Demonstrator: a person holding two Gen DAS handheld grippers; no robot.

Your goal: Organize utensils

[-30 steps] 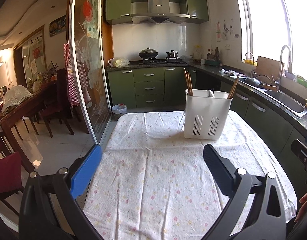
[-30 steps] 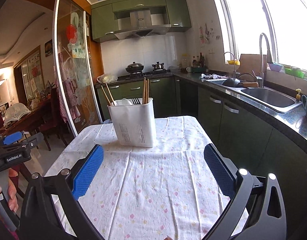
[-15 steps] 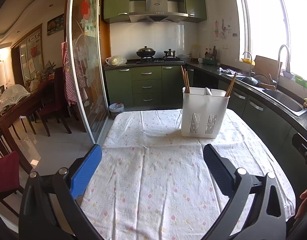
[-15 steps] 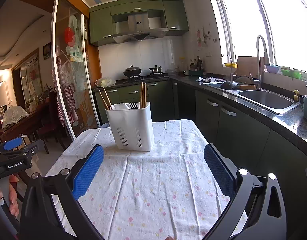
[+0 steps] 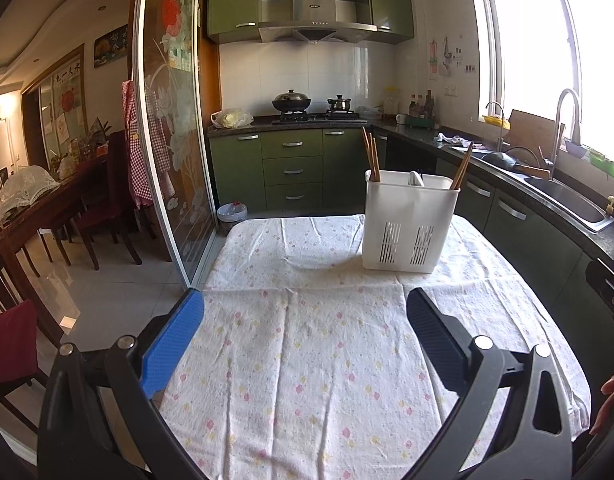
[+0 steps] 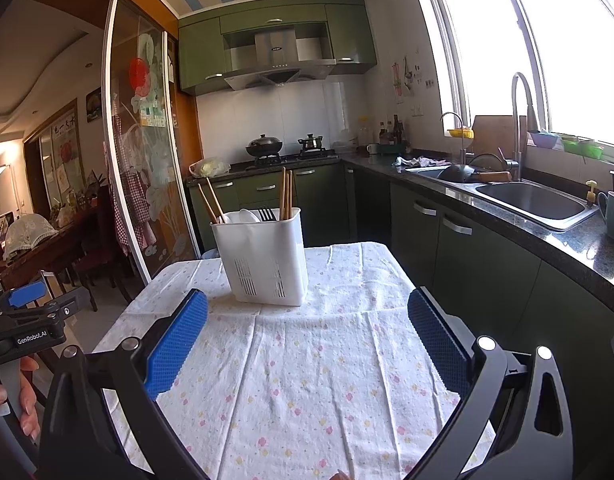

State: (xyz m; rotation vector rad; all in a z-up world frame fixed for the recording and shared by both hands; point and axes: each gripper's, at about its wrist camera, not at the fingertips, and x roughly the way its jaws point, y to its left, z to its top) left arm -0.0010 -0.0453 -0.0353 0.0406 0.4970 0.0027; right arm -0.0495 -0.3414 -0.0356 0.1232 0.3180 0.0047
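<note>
A white slotted utensil holder (image 5: 409, 222) stands upright on the floral tablecloth (image 5: 307, 344), at the far right of the table. It also shows in the right wrist view (image 6: 265, 258). It holds wooden chopsticks (image 5: 371, 158) (image 6: 286, 190), a white spoon (image 6: 247, 216) and a black fork (image 6: 267, 213). My left gripper (image 5: 305, 310) is open and empty, well short of the holder. My right gripper (image 6: 307, 312) is open and empty, close in front of the holder. The left gripper also shows at the left edge of the right wrist view (image 6: 27, 312).
Green cabinets and a dark counter with a sink (image 6: 535, 204) run along the right. A stove with pots (image 5: 295, 104) is at the back. A glass sliding door (image 5: 175, 140) stands left of the table. A dining table and red chairs (image 5: 47, 216) lie beyond.
Both grippers have drawn back and tilted up, so the holder sits lower and farther in each view. Both stay open and empty.
</note>
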